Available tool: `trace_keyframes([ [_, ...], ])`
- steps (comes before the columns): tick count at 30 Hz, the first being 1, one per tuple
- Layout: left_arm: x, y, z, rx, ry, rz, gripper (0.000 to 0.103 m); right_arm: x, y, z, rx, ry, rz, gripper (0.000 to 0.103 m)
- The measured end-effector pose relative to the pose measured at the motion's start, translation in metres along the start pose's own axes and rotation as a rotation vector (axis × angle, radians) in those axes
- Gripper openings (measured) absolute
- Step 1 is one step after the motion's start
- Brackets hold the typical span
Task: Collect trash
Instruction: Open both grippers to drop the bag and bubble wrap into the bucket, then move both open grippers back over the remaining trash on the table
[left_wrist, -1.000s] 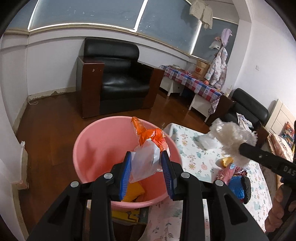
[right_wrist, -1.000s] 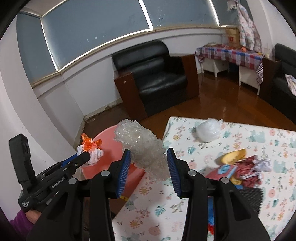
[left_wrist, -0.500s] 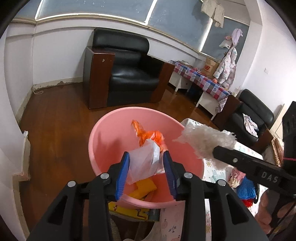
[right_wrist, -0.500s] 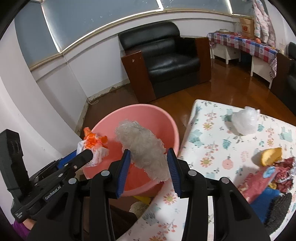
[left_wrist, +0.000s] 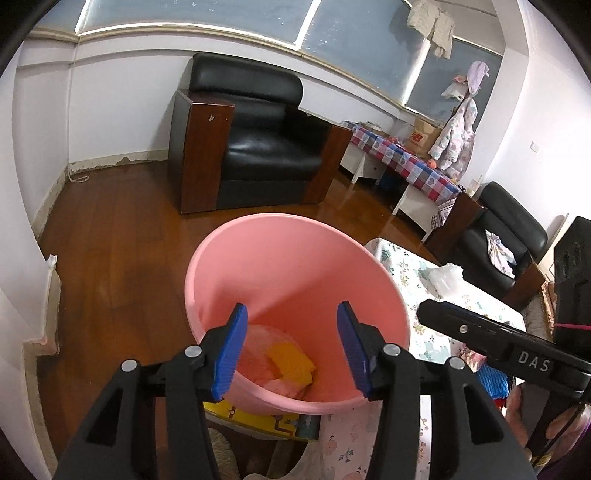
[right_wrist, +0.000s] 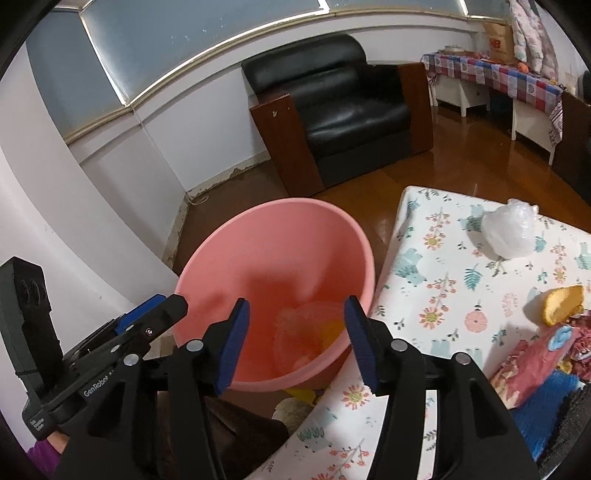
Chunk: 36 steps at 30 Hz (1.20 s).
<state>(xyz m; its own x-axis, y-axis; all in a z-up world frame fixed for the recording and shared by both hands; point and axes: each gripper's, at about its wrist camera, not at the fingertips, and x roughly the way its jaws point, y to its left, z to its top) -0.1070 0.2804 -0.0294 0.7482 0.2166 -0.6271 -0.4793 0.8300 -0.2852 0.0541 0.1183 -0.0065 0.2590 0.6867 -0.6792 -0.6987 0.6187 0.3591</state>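
A pink basin (left_wrist: 295, 266) (right_wrist: 273, 254) stands beside the floral-cloth table (right_wrist: 461, 288). Both grippers hang over it, open and empty. My left gripper (left_wrist: 291, 347) is above the near rim; a yellow piece (left_wrist: 290, 363) and pale trash lie in the bottom. My right gripper (right_wrist: 295, 339) is above the basin's near right side, with blurred pale and yellow trash (right_wrist: 310, 332) below. A clear plastic bag (right_wrist: 511, 232) (left_wrist: 445, 277), a yellow scrap (right_wrist: 563, 302) and a pile of red and blue scraps (right_wrist: 535, 373) lie on the table.
A black armchair (left_wrist: 251, 147) (right_wrist: 351, 118) stands on the wooden floor behind the basin. A checked-cloth side table (left_wrist: 402, 158) and a second black chair (left_wrist: 498, 229) are at the right. A yellow box (left_wrist: 258, 421) lies under the basin.
Both grippers have opened over the basin. The orange-and-white bag left the left gripper and the crumpled plastic wad left the right gripper; both are gone from between the fingers.
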Motion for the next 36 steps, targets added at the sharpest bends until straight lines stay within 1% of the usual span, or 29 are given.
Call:
trace_keyframes([
  [6, -0.004, -0.015, -0.004, 0.006, 0.015, -0.015, 0.049, -0.025, -0.001, -0.01, -0.039, -0.046, -0.05, 0.054],
  [10, -0.009, -0.033, -0.008, 0.041, 0.012, -0.026, 0.049, -0.041, -0.007, -0.019, -0.046, -0.064, -0.078, 0.054],
  [17, -0.012, -0.062, -0.017, 0.115, 0.026, -0.053, 0.049, -0.072, -0.029, -0.038, -0.012, -0.097, -0.125, 0.054],
  [22, -0.015, -0.083, -0.02, 0.162, 0.017, -0.075, 0.048, -0.102, -0.053, -0.055, 0.024, -0.135, -0.168, 0.054],
  [27, -0.016, -0.099, -0.024, 0.195, 0.022, -0.102, 0.037, -0.128, -0.085, -0.071, 0.096, -0.168, -0.217, 0.054],
  [29, -0.016, -0.106, -0.025, 0.209, 0.027, -0.117, 0.035, -0.136, -0.1, -0.077, 0.124, -0.178, -0.245, 0.054],
  [31, -0.016, -0.114, -0.026, 0.225, 0.032, -0.138, 0.034, -0.142, -0.111, -0.083, 0.145, -0.181, -0.27, 0.054],
  [36, -0.011, -0.133, -0.031, 0.264, 0.05, -0.173, 0.023, -0.153, -0.145, -0.098, 0.228, -0.183, -0.313, 0.054],
])
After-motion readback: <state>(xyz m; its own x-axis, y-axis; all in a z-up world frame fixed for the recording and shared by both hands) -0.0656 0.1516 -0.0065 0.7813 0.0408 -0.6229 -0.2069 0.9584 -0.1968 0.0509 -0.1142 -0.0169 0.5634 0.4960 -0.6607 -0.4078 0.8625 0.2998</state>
